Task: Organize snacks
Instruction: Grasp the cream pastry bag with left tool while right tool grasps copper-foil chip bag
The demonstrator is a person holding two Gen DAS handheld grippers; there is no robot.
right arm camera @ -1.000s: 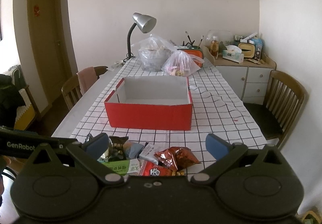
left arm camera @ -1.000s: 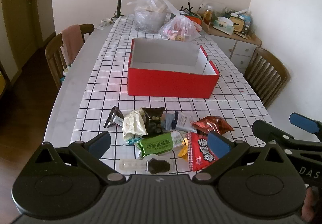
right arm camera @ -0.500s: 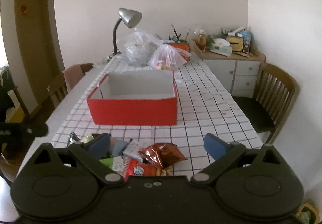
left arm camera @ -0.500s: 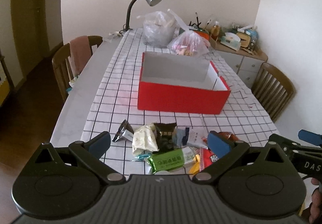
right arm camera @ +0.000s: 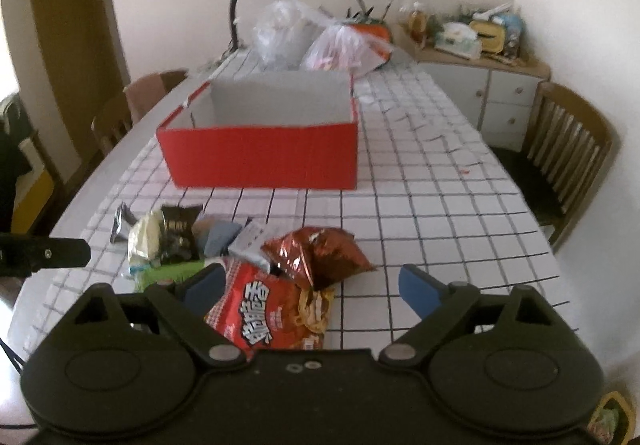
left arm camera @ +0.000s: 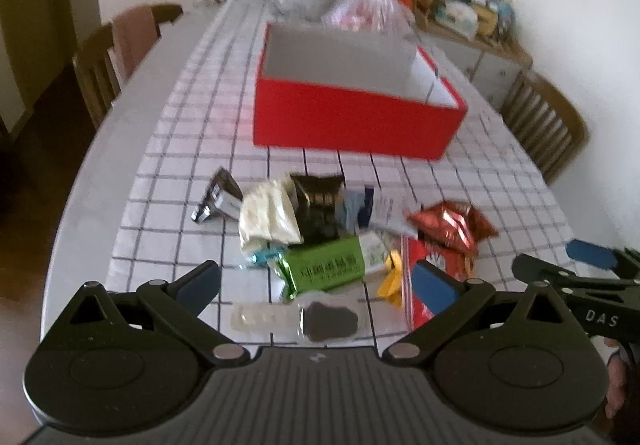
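Table: checked cloth. Red box mid-table, empty inside. Snack pile on cloth just nearside of box, apart from it. Red noodle pack at pile's near edge, right under right tool, long axis toward box. Left tool over green pack. Both tools spread apart, holding nothing. Right looks nearer.

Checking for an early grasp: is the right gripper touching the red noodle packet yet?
Cannot tell. In the right wrist view the open right gripper frames the red noodle packet, but its left finger overlaps the packet's edge; no contact or gap shows plainly.
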